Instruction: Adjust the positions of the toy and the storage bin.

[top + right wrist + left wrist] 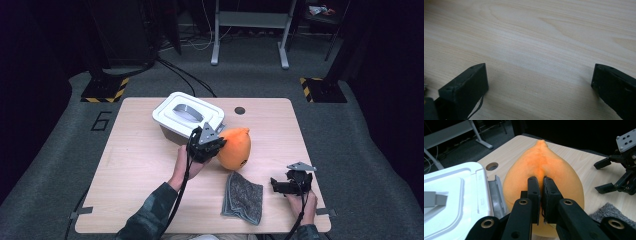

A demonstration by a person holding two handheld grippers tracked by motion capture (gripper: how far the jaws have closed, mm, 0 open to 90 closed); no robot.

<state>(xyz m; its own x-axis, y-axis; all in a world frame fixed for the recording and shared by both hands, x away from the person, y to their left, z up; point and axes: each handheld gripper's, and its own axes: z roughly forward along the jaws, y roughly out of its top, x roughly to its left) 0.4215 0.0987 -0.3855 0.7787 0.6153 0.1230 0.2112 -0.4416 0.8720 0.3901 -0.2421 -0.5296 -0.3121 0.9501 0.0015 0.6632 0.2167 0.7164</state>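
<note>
The left gripper [541, 182] has its jaws pinched tight on a fold of the orange plush toy [544, 167], which sits on the table [140, 155] just beside the white lidded bin [187, 116] and near the grey cloth [243, 196]. This looks like the pick-up step — toy gripped, likely starting to lift. The right gripper [539, 82] hovers over bare wood, jaws wide apart and holding nothing. Next, probably, the lid must come off — work for the free gripper.
</note>
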